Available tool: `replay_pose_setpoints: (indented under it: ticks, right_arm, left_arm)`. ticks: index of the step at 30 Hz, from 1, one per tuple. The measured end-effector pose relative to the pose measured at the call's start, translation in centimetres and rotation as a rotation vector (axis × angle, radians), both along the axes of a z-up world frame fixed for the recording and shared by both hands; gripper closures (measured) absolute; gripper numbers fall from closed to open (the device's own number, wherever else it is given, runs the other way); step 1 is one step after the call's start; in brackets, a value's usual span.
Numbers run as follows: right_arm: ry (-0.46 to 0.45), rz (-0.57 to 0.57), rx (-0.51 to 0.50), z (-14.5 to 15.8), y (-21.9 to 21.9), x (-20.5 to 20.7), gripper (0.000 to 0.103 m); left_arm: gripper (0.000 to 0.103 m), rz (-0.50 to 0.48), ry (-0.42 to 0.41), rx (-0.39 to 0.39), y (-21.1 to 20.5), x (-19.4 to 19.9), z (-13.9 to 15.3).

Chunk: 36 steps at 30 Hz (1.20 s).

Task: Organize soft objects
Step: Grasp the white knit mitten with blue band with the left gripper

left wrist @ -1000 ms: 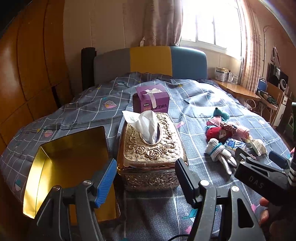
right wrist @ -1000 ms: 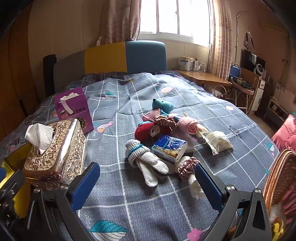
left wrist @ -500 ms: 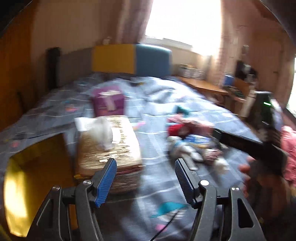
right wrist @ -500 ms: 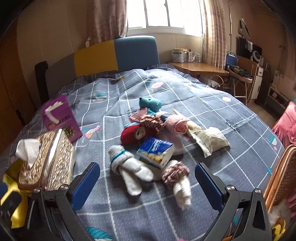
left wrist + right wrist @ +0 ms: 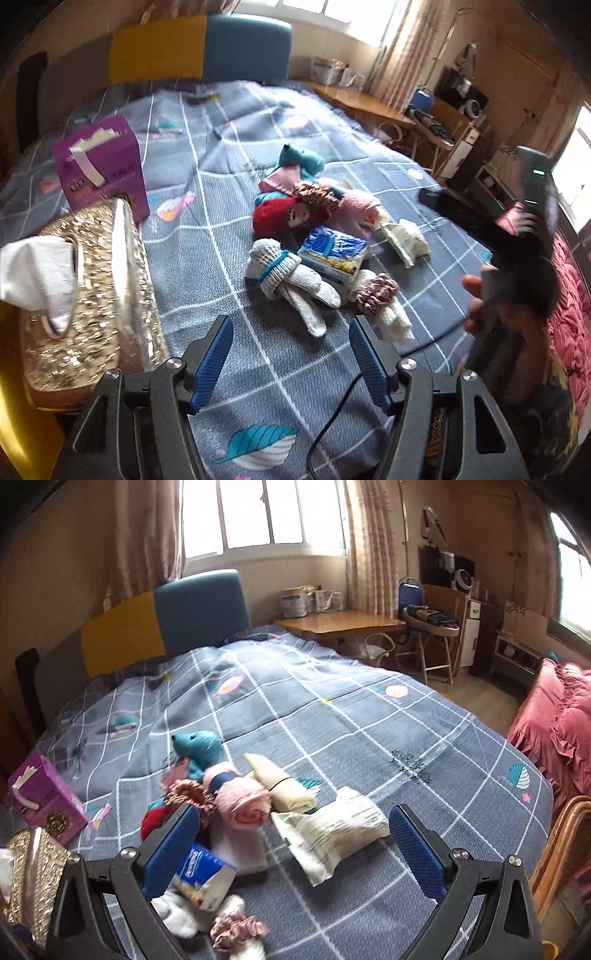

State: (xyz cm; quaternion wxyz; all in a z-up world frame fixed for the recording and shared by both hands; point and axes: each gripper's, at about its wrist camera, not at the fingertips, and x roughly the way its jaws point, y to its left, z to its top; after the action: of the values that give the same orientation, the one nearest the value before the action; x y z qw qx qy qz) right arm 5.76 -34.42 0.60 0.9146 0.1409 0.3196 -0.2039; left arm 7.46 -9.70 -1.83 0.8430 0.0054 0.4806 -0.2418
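Observation:
A pile of soft things lies on the grey checked bedspread (image 5: 229, 192): white gloves tied with a blue band (image 5: 291, 280), a blue tissue pack (image 5: 332, 253), a red doll (image 5: 280, 218), a teal plush (image 5: 301, 157), a pink roll (image 5: 242, 799), a cream pouch (image 5: 336, 830) and a pink scrunchie (image 5: 375, 295). My left gripper (image 5: 291, 354) is open, just short of the gloves. My right gripper (image 5: 295, 845) is open and hangs over the pile, with the cream pouch between its fingers' line of sight. Neither holds anything.
A gold ornate tissue box (image 5: 88, 295) stands at the left, a purple box (image 5: 101, 166) behind it, and a yellow tin edge (image 5: 14, 435) beside it. A wicker basket rim (image 5: 565, 834) is at the right. A pink quilt (image 5: 554, 731) and wooden desk (image 5: 340, 622) lie beyond.
The left gripper has swung right, from facing the gold tissue box to facing the soft pile. The right gripper has moved forward and over the pile. Both stay open.

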Motion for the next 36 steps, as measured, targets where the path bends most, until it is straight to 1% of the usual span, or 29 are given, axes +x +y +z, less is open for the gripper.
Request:
replay_pose_setpoints:
  ticks: [1,3,6,9,16,19,21,22,23,24,26,29,31,33,36]
  right_arm:
    - [-0.015,0.003,0.031,0.0,-0.3,-0.2,0.0]
    - [-0.023,0.008,0.036,0.0,-0.2,-0.2,0.0]
    - [-0.015,0.037,0.081,-0.3,-0.1,0.1,0.0]
    - [-0.008,0.047,0.101,-0.6,-0.1,0.3,0.0]
    - [-0.006,0.059,0.15,-1.1,-0.5,0.3,0.0]
    - [0.0,0.07,0.164,-1.2,-0.5,0.5,0.0]
    - [0.007,0.08,0.165,-1.3,-0.3,0.7,0.0]
    - [0.009,0.085,0.167,-1.4,-0.3,0.8,0.0]
    - [0.014,0.09,0.168,-1.5,-0.2,0.9,0.0]
    - [0.019,0.095,0.169,-1.6,-0.1,1.0,0.0]
    - [0.033,0.107,0.168,-1.8,0.1,1.2,0.0]
    - [0.1,0.151,0.152,-2.6,0.8,2.1,0.003]
    - [0.171,0.214,0.127,-3.4,1.9,3.0,0.005]
    - [0.253,0.298,0.058,-4.0,3.5,4.2,0.007]
    - [0.332,0.458,-0.093,-4.6,6.3,5.5,0.007]
  left_arm:
    - [0.037,0.001,0.021,0.006,-0.6,0.8,-0.8]
    - [0.042,0.021,0.051,0.024,-1.5,2.2,-1.9]
    - [0.043,0.043,0.071,0.031,-2.6,3.8,-3.1]
    - [0.043,0.066,0.097,0.039,-3.7,5.5,-4.3]
    - [0.043,0.141,0.181,0.01,-4.5,8.8,-7.4]
    - [0.043,0.143,0.203,0.004,-4.7,9.3,-8.4]
    - [0.06,0.119,0.197,-0.008,-4.7,9.0,-8.9]
    - [0.061,0.11,0.185,-0.016,-4.6,8.9,-8.9]
    - [0.066,0.104,0.177,-0.027,-4.3,8.7,-8.9]
    - [0.069,0.096,0.168,-0.041,-4.0,8.4,-8.9]
    - [0.071,0.081,0.151,-0.043,-3.6,7.8,-8.8]
    - [0.072,0.065,0.143,-0.026,-3.1,7.2,-8.3]
    - [0.071,0.058,0.108,-0.005,-2.8,6.6,-7.3]
    - [0.072,0.048,0.069,0.013,-2.6,6.2,-6.3]
    - [0.072,0.058,0.042,0.019,-2.2,6.2,-5.1]
